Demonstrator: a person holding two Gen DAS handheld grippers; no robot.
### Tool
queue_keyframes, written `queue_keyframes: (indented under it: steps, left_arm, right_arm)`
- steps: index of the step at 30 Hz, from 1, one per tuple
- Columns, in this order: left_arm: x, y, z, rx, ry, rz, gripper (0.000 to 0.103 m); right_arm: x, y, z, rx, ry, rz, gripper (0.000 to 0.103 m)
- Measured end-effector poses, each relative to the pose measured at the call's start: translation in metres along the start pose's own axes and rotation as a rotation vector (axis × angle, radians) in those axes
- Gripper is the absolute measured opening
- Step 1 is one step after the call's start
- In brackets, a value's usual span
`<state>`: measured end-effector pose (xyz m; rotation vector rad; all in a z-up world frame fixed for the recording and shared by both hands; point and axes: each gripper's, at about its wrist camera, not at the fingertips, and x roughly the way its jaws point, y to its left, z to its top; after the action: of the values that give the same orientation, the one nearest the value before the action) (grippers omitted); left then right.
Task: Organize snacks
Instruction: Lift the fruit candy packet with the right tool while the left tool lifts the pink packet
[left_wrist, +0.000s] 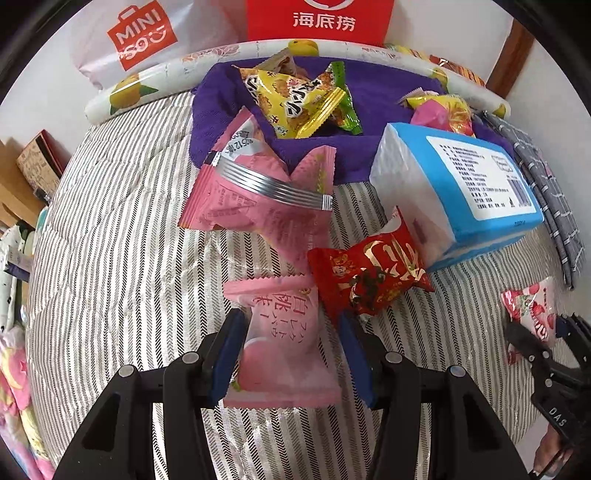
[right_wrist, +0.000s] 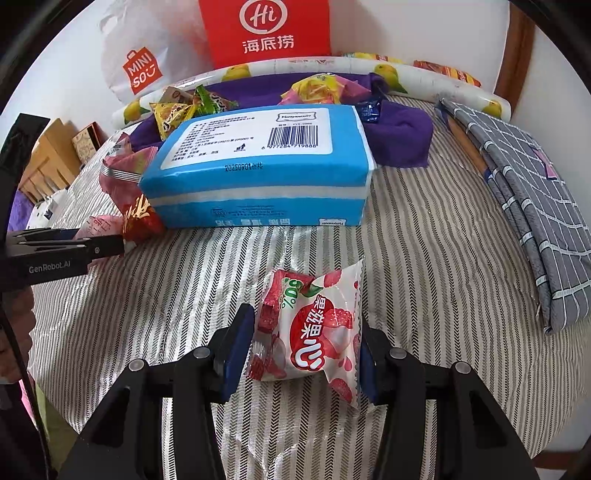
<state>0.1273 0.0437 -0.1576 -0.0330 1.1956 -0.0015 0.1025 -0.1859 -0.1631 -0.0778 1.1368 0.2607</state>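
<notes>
Firstly, the left wrist view: the left gripper (left_wrist: 291, 343) points down at a striped bedcover (left_wrist: 110, 240), its blue-padded jaws standing on either side of a pink peach snack packet (left_wrist: 284, 350); the left pad touches the packet's edge, while the right pad sits at the packet's other side, and whether it presses cannot be told. A red foil snack packet (left_wrist: 369, 277) lies just beyond, touching the pink packet's far corner and resting against a blue tissue pack (left_wrist: 454, 192). Two larger pink packets (left_wrist: 258, 188) joined by a silver seal strip lie further out, partly over a purple towel (left_wrist: 354, 107) that bears yellow and green snack packets (left_wrist: 295, 99). The right gripper (left_wrist: 535, 332) appears at the right edge around a strawberry packet (left_wrist: 532, 306). Next, the right wrist view: the right gripper (right_wrist: 304, 350) is pinching a white and red strawberry snack packet (right_wrist: 317, 339), both pads pressed against its sides, the packet resting on the striped bedcover (right_wrist: 424, 258). The blue tissue pack (right_wrist: 258, 166) lies ahead, with the purple towel (right_wrist: 399, 136) and assorted snack packets (right_wrist: 177, 110) behind it. A folded grey checked cloth (right_wrist: 535, 206) lies to the right, well apart. The left gripper (right_wrist: 125, 243) enters from the left edge, near the red foil packet (right_wrist: 142, 218)
</notes>
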Motion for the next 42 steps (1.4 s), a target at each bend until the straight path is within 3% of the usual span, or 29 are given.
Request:
queue_keyframes:
  steps: [2, 6, 8, 18, 29, 42]
  left_arm:
    - [-0.001, 0.004, -0.003, 0.003, -0.013, 0.011, 0.034]
    - [-0.009, 0.019, -0.009, -0.034, -0.018, -0.019, 0.033]
    - [-0.014, 0.025, -0.013, -0.057, -0.020, -0.016, 0.033]
    - [-0.049, 0.042, -0.042, -0.077, -0.061, -0.087, 0.033]
    - [-0.092, -0.003, -0.029, 0.001, -0.132, -0.175, 0.033]
    - [-0.140, -0.037, 0.004, 0.061, -0.243, -0.282, 0.033]
  right_arm:
    - [0.000, 0.002, -0.001, -0.005, -0.004, -0.006, 0.050]
    - [-0.006, 0.003, -0.001, -0.009, -0.016, 0.003, 0.049]
    - [-0.011, 0.003, -0.001, -0.010, -0.027, 0.005, 0.033]
    - [-0.017, 0.000, -0.008, 0.034, -0.012, 0.050, 0.032]
    - [-0.075, -0.003, -0.006, 0.051, -0.116, 0.052, 0.032]
    - [-0.145, -0.017, 0.034, 0.064, -0.277, 0.035, 0.032]
